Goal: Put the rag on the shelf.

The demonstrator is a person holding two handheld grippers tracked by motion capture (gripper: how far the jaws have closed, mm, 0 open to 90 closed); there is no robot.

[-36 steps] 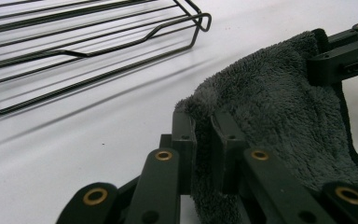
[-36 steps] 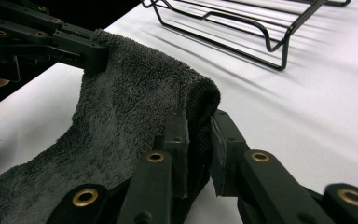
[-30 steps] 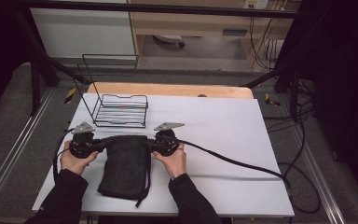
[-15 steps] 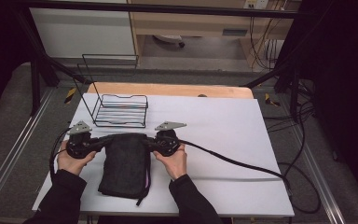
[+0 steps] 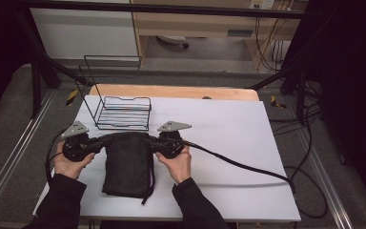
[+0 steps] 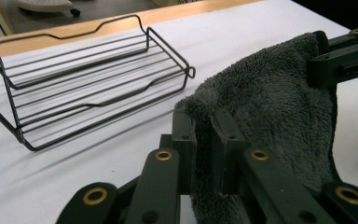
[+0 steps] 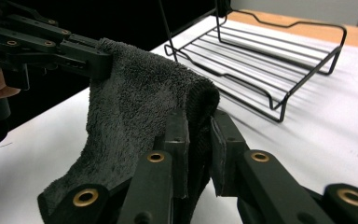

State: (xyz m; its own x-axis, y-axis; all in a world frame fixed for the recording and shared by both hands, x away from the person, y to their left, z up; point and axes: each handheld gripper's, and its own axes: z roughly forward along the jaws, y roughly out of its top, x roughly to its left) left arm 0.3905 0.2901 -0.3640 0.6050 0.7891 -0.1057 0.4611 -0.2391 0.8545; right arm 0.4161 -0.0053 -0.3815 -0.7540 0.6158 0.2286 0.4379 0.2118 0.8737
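Dark grey terry towel (image 5: 126,162) lies on the white desk (image 5: 228,138), just in front of the black wire rack (image 5: 123,113) as the high view looks at it, with its far edge lifted off the surface. That edge is stretched between the two tools: the left gripper (image 5: 101,141) is clamped on the corner to the left of the rack's front rail, and the right gripper (image 5: 148,141) is clamped on the other corner, roughly level with the rack's right end. From the held edge the cloth slopes down toward the person, its near end resting flat on the desk and a thin dark cord trailing beside it.

In the left gripper view, the left gripper (image 6: 203,140) has its jaws pressed together on a fold of the towel (image 6: 270,116), with the wire rack (image 6: 88,79) off to one side and the other tool gripping the far corner. In the right gripper view, the right gripper (image 7: 198,140) pinches the towel (image 7: 135,107) the same way, the rack (image 7: 270,60) standing beyond it. A hand (image 5: 71,164) holds the left tool and a hand (image 5: 176,164) holds the right one, both nearer the person than the rack.
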